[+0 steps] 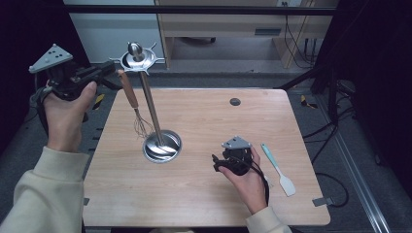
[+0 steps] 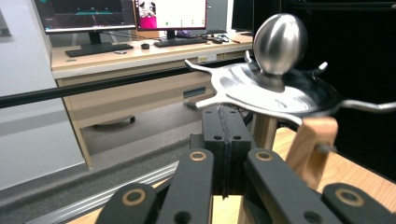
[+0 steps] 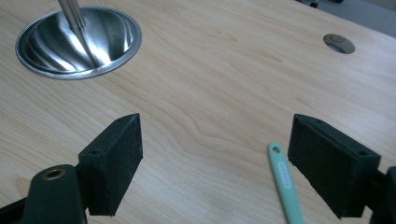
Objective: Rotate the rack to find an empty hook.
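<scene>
Left gripper is held raised at the upper left of the high view, jaws pressed flat together with nothing seen between them in the left gripper view. Its tips are placed just beside the top of the wooden-handled whisk, close under the star-shaped rack top of the steel utensil stand. Contact between tips and whisk handle cannot be told. In the left gripper view the wooden handle end is seen just right of the closed jaws, hung on one prong below the disc and its round knob. The whisk is hung tilted, wire end down beside the stand's pole, above the stand's round base.

Right gripper is rested low on the desk at front right, jaws spread wide and nothing gripped; bare desk is seen between them in the right gripper view. The teal spatula is laid flat on the desk just right of that gripper, handle pointing away, pale blade nearest the front edge. In the right gripper view its handle is seen just inside the right-hand jaw, untouched. The stand's base is seen well ahead to the left.

A small round grommet is set in the desk at the far side.
</scene>
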`<state>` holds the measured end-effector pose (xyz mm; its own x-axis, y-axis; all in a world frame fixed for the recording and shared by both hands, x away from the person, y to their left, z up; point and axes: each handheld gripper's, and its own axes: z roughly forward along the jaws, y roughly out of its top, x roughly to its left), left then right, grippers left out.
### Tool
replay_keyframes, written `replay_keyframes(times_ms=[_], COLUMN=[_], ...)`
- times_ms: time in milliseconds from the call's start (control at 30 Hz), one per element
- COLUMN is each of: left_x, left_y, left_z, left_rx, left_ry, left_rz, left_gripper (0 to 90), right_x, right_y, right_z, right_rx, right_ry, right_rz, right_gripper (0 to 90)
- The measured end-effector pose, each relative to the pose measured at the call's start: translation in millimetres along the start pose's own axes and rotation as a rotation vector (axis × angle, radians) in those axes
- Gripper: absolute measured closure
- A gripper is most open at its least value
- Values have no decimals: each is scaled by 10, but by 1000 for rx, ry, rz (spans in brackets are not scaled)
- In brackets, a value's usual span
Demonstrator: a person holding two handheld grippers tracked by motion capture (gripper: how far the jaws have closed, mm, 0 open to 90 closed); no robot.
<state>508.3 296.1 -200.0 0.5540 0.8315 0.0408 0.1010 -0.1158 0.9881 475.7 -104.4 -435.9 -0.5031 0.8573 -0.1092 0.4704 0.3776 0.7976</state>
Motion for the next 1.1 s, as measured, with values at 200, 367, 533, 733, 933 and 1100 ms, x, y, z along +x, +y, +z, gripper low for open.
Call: replay_keyframes(times_ms=[200,367,533,733,933,1100], left_x=[-29,-78,-127,-144,-140,-106], left_y=[-184,-395,-665,-981,-1235,-1447], left_z=[-175,-275,-320,-292,-241,-183], left_rx=[34,64,95,131,183,220], left_ry=[4,1,-4,-3,-1,39], left_rz=[2,18,21,18,-9,-31], left_gripper=[900,900,900,900,900,757], right_x=[-171,-390,-608,-801,-882,-963], right_y=[118,136,60,-29,-104,-144], right_z=[-74,-117,-67,-32,23,35], right_rx=[1,59,148,203,233,241], right_ry=[-2,3,7,11,1,-7], right_rz=[9,11,9,38,35,49], right_gripper=[250,368,471,584,608,638])
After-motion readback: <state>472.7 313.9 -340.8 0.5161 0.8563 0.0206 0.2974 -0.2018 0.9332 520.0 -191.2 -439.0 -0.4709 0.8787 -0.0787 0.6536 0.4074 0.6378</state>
